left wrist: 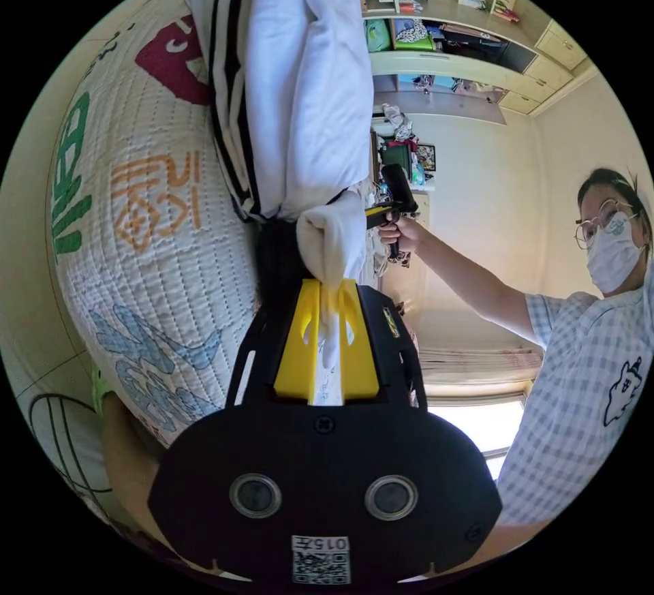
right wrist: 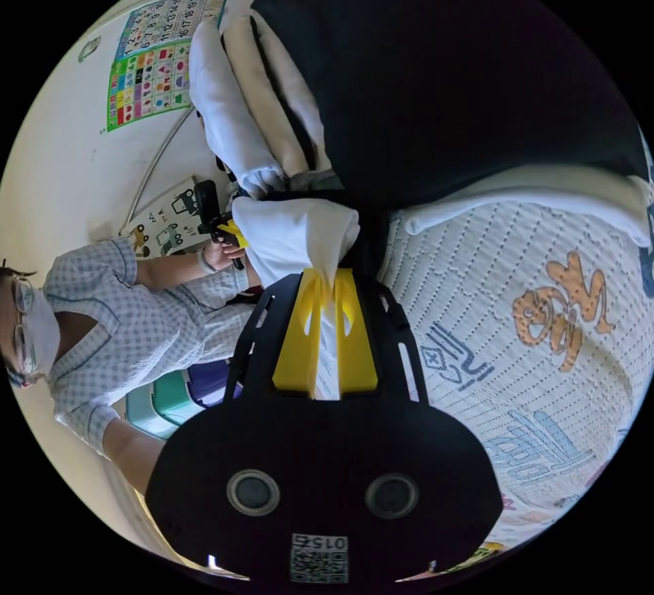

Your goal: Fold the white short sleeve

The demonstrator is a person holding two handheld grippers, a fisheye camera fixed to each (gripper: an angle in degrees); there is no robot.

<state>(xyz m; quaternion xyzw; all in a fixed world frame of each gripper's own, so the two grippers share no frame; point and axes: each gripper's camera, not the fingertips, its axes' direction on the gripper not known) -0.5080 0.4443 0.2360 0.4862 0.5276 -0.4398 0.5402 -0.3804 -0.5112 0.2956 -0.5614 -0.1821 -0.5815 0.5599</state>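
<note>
In the left gripper view, the left gripper (left wrist: 328,295) stands at the lower centre of the frame, and its two yellow jaws are closed on a bunch of white cloth. This cloth belongs to the white shirt (left wrist: 306,77), which stretches from the jaws up to the top centre of the frame as a long, rolled-looking bundle. Just left of the shirt lies a striped garment (left wrist: 228,111) in black and white, touching it along its side. Under both is a quilted mat (left wrist: 136,227) with coloured prints, filling the left part of the frame. At the right centre, a person's hand (left wrist: 398,234) holds the right gripper (left wrist: 381,213), and its front end is hidden behind the white cloth. The person (left wrist: 579,363) in a checked shirt is at the right edge. Shelves (left wrist: 449,43) are at the upper right.

In the right gripper view, the right gripper (right wrist: 327,295) is at the lower centre, with both yellow jaws pressed on a fold of the shirt (right wrist: 293,230). The white cloth bulges just above the jaw tips and goes toward the upper left. A black garment (right wrist: 449,70) covers the upper right of the frame, and the mat (right wrist: 518,322) is at the right. At the centre left, the left gripper (right wrist: 221,223) is in the person's other hand (right wrist: 221,254), touching the white cloth. A chart (right wrist: 157,56) hangs on the wall at the upper left.
</note>
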